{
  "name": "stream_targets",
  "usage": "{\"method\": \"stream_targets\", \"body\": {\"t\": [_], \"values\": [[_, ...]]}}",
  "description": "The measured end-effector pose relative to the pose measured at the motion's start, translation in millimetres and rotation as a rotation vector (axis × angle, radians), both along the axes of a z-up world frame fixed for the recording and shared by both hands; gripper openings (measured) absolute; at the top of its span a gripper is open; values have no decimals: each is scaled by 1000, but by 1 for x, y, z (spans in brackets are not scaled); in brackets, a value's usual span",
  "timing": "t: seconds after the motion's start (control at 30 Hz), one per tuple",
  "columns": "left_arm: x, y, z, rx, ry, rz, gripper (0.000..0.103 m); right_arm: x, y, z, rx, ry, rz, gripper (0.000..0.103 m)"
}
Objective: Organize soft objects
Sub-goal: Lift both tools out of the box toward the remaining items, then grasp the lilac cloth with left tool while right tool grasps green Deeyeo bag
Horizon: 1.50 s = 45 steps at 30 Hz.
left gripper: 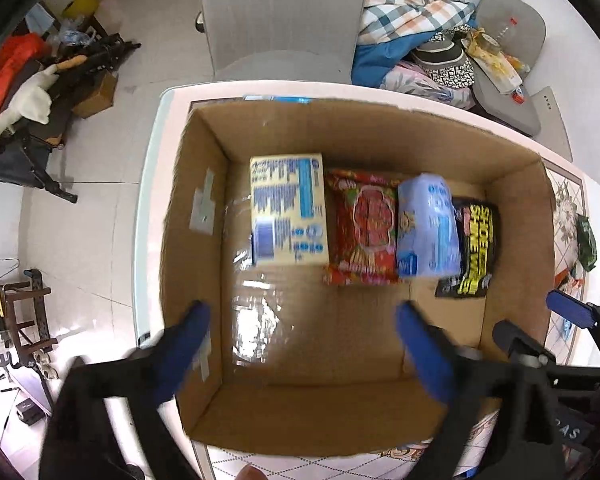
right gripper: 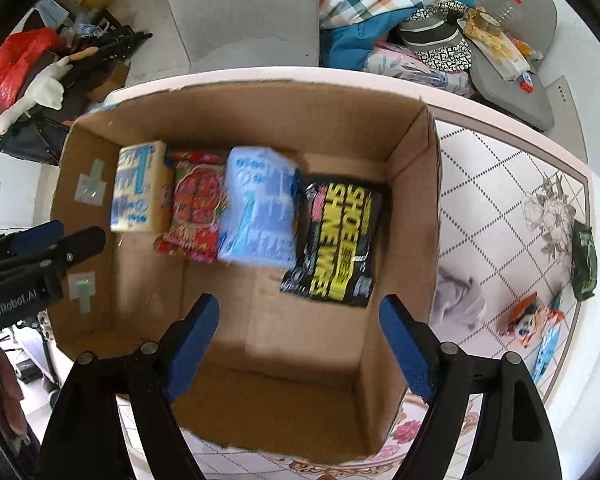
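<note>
Both grippers hang over the open cardboard box (right gripper: 414, 184), pointing down into it, and neither one carries anything.

At the left, the left gripper (left gripper: 300, 344) has its blue fingers (left gripper: 182, 344) spread wide above the empty near-left part of the box floor, with only cardboard and shiny tape between them. Along the far wall a row is already packed: a yellow tissue pack (left gripper: 287, 210) at the left end, a red snack bag (left gripper: 364, 226) touching it, a blue tissue pack (left gripper: 428, 228) lying partly on the red bag, and a black wipes packet (right gripper: 338, 240) flat at the right end. The blue pack looks tilted and smeared with blur, so it may not be fully settled; I cannot say for sure.

Further right, the right gripper (right gripper: 300, 344) also stands with its fingers (right gripper: 406, 350) well apart, over the near middle of the box floor.

To the right of the box, on the tiled surface (right gripper: 496, 184), soft things wait: a pale crumpled cloth (right gripper: 458, 300) just beside the box wall, an orange packet (right gripper: 526, 320) and a light blue wrapper (right gripper: 548, 350) near it, and a dark green packet (right gripper: 584, 260) by the far edge.

The step in hand seems to be clearing the box and fetching the next piece. The right gripper is best lifted straight above the box rim before it crosses, so the wall is not knocked. The cloth is the nearest: pinch it at its bunched middle, and set it in the free near half.
</note>
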<state>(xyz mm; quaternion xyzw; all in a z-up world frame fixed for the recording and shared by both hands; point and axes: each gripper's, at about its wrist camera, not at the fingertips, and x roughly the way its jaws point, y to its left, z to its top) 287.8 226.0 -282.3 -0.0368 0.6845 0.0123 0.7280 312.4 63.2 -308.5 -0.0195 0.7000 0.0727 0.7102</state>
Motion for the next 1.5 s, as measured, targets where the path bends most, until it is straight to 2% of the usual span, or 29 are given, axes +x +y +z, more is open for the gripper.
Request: {"method": "stream_targets", "body": {"t": [0.03, 0.1, 0.27, 0.37, 0.57, 0.77, 1.0, 1.1, 1.17, 1.27, 1.4, 1.5], "values": [[-5, 0, 3, 3, -6, 7, 100, -6, 1, 2, 4, -4, -1, 95], [-15, -1, 9, 5, -21, 13, 100, -16, 3, 8, 17, -18, 1, 103], [-44, -7, 29, 29, -73, 20, 101, -48, 1, 29, 34, -70, -11, 103], [-63, -13, 49, 34, -121, 21, 101, -68, -2, 51, 19, -126, -13, 103], [-98, -28, 94, 40, -202, 0, 101, -99, -15, 98, 58, -192, -33, 103], [-122, -31, 125, -8, -242, 15, 101, -132, -24, 137, 80, -235, -25, 103], [-132, -52, 155, 8, -294, -7, 101, -157, -51, 159, 193, -244, -63, 103], [-123, -87, 161, 30, -316, -87, 101, -158, -78, 157, 240, -227, -118, 103], [-115, -111, 159, 42, -316, -145, 101, -157, -108, 154, 236, -225, -178, 103], [-97, -165, 148, 74, -321, -271, 101, -157, -171, 143, 220, -209, -303, 103], [-65, -248, 109, 164, -252, -497, 101, -159, -251, 131, 177, -188, -430, 103], [-39, -315, 61, 283, -186, -714, 101, -157, -311, 114, 114, -154, -486, 103]]}}
